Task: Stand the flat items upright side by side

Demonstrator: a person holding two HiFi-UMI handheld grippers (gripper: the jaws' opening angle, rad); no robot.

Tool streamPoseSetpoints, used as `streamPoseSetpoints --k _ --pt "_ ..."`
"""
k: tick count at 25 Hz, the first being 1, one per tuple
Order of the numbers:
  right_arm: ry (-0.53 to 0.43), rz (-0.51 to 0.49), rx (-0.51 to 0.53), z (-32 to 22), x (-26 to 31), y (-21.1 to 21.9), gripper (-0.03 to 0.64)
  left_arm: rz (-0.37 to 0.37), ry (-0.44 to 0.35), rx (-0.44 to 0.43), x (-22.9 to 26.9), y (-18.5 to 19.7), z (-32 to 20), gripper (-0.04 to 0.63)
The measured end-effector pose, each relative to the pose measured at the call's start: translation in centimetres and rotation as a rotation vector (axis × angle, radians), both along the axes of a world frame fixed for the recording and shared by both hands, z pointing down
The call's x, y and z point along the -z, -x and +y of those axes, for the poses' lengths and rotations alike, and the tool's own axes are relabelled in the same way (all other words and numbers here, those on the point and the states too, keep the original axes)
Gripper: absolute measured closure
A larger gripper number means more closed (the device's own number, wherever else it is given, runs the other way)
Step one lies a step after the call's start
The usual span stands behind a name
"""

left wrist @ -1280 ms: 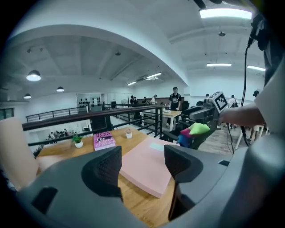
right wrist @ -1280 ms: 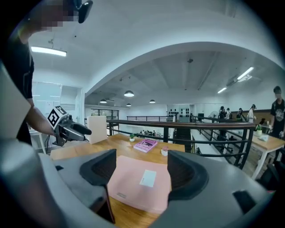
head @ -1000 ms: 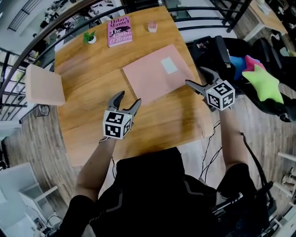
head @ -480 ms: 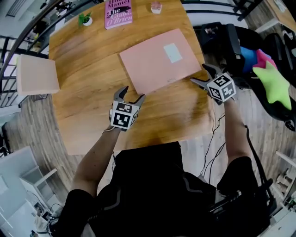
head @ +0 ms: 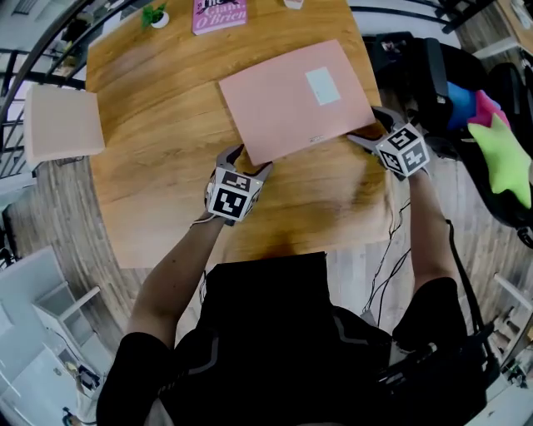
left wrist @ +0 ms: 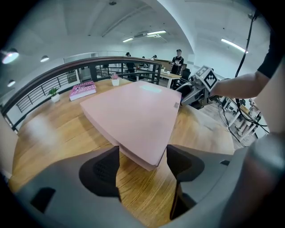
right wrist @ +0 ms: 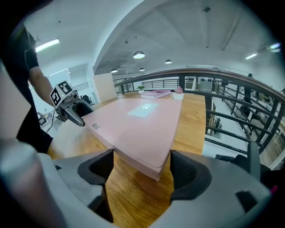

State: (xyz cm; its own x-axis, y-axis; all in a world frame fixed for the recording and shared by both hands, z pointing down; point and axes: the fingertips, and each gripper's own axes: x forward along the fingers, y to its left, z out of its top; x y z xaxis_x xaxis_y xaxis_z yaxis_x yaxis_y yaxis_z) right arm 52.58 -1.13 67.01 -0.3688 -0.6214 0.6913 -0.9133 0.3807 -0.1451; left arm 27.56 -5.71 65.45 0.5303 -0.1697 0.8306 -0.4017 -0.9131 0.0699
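Observation:
A large flat pink book (head: 296, 100) lies on the wooden table (head: 158, 191), with a pale label on its cover. My left gripper (head: 244, 160) is at its near left corner; that corner (left wrist: 147, 153) sits between the spread jaws, apart from the pads. My right gripper (head: 371, 133) is at the near right corner, which likewise sits loose (right wrist: 149, 164) between its jaws. Both sets of jaws have just been opening and stand open. A smaller pink paperback (head: 219, 14) lies flat at the table's far edge.
A small potted plant (head: 155, 15) stands beside the paperback. A beige seat (head: 60, 125) is off the table's left side. A black chair with bright plush toys (head: 491, 141) is to the right. A railing (right wrist: 231, 102) runs behind the table.
Both grippers have come down and forward, from above the near part of the table to the big pink book's two near corners. The book has not moved.

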Motion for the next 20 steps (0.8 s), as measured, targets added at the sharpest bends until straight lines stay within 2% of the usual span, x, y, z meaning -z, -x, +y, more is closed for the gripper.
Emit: streamPoseSetpoints --k 5,10,20 --pt "-0.01 0.003 0.0 -0.1 -0.2 -0.1 0.216 -0.004 -0.018 -0.005 -0.1 -0.3 -0.1 0.261" --pt "-0.018 -0.013 -0.014 -0.1 0.8 0.0 0.232 -0.008 0.011 0.009 -0.2 0.0 -0.2 0.269" --pt "-0.103 0.151 0.026 -0.5 8.3 2.1 0.259 0.04 0.062 0.028 -0.4 1.4 -0.3 0.276"
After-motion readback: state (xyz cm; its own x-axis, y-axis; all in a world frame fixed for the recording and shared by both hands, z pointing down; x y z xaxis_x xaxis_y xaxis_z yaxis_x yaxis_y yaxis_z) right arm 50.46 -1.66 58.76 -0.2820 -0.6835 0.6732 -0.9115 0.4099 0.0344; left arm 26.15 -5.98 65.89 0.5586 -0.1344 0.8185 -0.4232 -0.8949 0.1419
